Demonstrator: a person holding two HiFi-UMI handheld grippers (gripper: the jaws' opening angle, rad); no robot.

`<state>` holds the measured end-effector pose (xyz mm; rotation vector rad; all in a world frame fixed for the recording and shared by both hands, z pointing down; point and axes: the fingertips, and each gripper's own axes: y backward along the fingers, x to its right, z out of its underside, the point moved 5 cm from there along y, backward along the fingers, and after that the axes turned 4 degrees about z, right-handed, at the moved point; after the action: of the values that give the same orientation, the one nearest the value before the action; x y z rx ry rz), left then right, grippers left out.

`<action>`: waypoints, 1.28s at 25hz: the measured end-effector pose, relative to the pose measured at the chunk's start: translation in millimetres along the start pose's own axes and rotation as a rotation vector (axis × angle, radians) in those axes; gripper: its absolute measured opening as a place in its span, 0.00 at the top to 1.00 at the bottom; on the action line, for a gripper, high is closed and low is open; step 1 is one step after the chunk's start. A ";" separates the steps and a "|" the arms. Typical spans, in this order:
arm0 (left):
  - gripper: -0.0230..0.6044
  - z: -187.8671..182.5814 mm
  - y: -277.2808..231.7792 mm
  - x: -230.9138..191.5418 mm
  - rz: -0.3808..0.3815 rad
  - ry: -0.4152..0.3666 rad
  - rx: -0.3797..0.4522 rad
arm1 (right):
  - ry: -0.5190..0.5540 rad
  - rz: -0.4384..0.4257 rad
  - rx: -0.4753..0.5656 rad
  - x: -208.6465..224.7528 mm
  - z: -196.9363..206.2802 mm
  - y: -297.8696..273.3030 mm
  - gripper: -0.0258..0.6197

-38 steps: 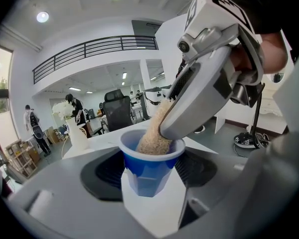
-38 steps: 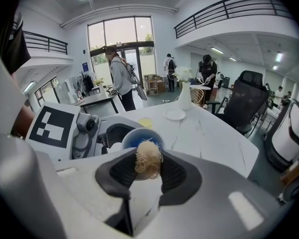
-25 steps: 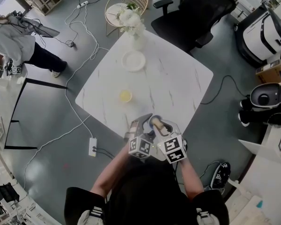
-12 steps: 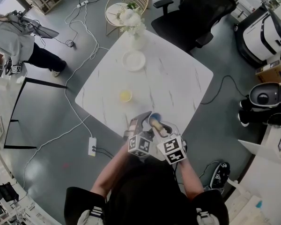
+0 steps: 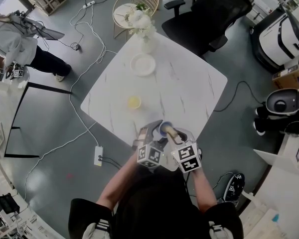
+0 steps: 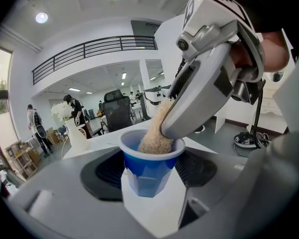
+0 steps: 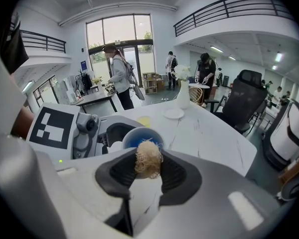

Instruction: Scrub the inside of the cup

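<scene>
A blue cup point(image 6: 145, 162) sits upright between the jaws of my left gripper point(image 6: 153, 184), which is shut on it. My right gripper point(image 7: 148, 177) is shut on a tan, fibrous scrubber point(image 7: 148, 162). The scrubber point(image 6: 154, 132) reaches down into the cup's mouth from the upper right, and its lower end is hidden inside. In the right gripper view the cup point(image 7: 137, 137) shows just behind the scrubber. In the head view both grippers meet over the near edge of the white table point(image 5: 189, 86), the left gripper point(image 5: 153, 129) beside the cup point(image 5: 164, 129) and the right gripper point(image 5: 175, 135) just right of it.
Further back on the table lie a small yellow item point(image 5: 133, 102) and a white plate point(image 5: 142, 64), with a vase of white flowers point(image 5: 143, 31) at the far corner. A black office chair point(image 5: 204, 14) stands behind. A power strip point(image 5: 98, 156) and cables lie on the floor at left.
The right gripper has shifted slightly to the right and tilted, moving the scrubber in the cup. The left gripper and cup have stayed nearly still.
</scene>
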<state>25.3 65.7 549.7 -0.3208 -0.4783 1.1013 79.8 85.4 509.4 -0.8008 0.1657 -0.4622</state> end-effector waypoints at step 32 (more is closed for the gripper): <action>0.46 5.3 -5.5 4.3 0.003 0.043 0.005 | 0.005 -0.040 -0.003 -8.5 4.0 5.3 0.79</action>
<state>28.4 67.3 557.8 -0.3406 -0.4368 1.0959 75.3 95.2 508.1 -0.8068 0.1556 -0.5017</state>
